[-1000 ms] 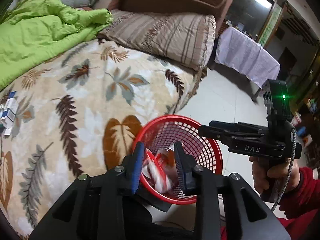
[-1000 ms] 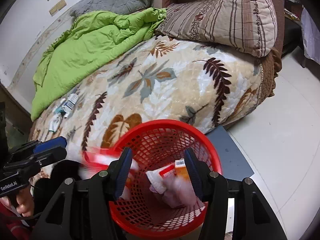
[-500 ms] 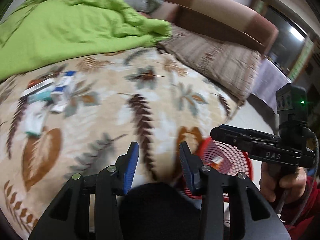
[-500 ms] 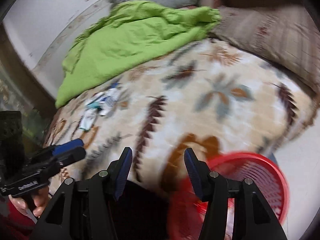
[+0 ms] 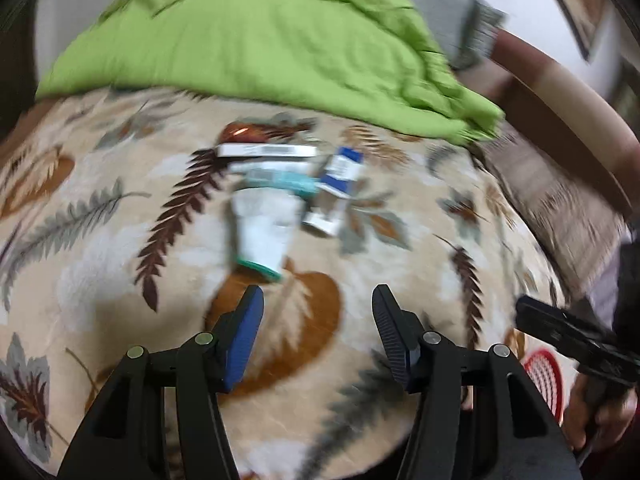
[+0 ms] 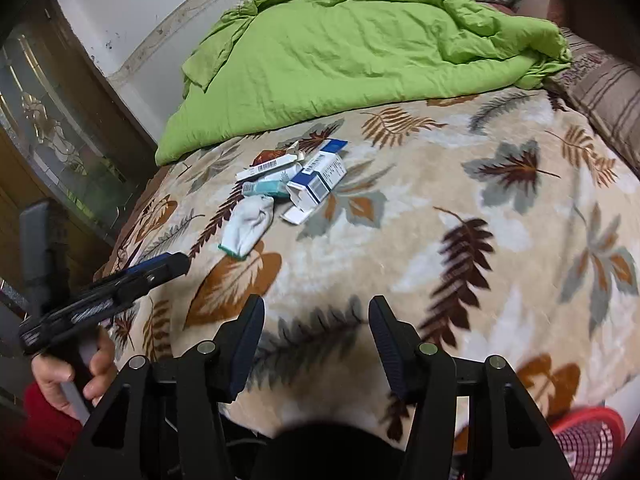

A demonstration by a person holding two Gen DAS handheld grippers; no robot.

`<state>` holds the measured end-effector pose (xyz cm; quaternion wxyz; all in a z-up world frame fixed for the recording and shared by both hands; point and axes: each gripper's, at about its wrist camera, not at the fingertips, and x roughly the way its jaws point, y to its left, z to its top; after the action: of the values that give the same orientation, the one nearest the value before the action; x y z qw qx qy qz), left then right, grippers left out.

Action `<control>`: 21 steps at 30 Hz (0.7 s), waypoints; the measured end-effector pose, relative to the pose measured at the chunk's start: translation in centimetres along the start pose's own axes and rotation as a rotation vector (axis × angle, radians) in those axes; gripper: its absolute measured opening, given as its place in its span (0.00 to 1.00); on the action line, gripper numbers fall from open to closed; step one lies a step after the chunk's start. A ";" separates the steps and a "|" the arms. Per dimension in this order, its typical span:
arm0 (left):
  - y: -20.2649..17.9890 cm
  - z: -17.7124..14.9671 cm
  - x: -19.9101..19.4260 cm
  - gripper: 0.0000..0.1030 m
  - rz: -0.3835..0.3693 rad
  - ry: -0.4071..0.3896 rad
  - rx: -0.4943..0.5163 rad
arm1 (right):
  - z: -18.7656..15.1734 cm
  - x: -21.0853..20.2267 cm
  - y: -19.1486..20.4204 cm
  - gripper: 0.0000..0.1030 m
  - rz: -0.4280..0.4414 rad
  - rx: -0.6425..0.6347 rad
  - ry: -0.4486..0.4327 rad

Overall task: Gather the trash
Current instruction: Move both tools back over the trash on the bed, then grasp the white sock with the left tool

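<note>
Broadly, the scene is taken up by a bed spread with a leaf-patterned blanket (image 6: 460, 208), against whose far side a crumpled green quilt (image 6: 360, 52) is heaped. At the bed's near right corner, on the floor, a red mesh basket (image 6: 588, 436) is glimpsed, well apart from the litter.

The trash is gathered in one small cluster in the middle of the blanket, ahead of both tools. Within it, a blue-and-white carton (image 6: 318, 178) is seen lying open-flapped, a white sock (image 6: 248, 226) with a green cuff is stretched toward the viewer, and a teal tube (image 6: 266, 188) and a flat barcoded box (image 6: 272, 166) are laid crosswise behind.

The left gripper (image 5: 318, 308) is held with nothing between its fingers, its jaws opening; the sock's cuff end is found almost directly ahead of it and close, its long axis running roughly along the line of approach. The right gripper (image 6: 316, 316) is held parted and empty, farther from the cluster, which is placed ahead and to its left. The left hand is judged the nearer.
</note>
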<state>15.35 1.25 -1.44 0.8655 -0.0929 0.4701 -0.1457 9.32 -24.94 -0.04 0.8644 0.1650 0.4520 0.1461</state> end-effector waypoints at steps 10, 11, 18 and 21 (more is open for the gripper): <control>3.5 4.9 8.3 0.54 0.016 0.066 -0.113 | 3.3 2.7 -0.8 0.59 -0.009 0.043 0.009; 3.3 5.1 9.4 0.54 0.025 0.082 -0.102 | 3.6 3.0 -1.0 0.60 -0.006 0.052 0.012; 3.3 4.7 12.2 0.25 0.057 0.068 -0.085 | 7.1 6.4 -1.1 0.68 -0.003 0.077 0.014; 3.1 3.8 11.1 0.20 0.090 0.032 -0.054 | 9.2 9.3 -0.8 0.70 -0.009 0.089 0.027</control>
<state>24.81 0.45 -9.01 0.8609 -0.0924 0.4912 -0.0953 22.14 -23.36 -2.27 0.8507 0.1994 0.4703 0.1240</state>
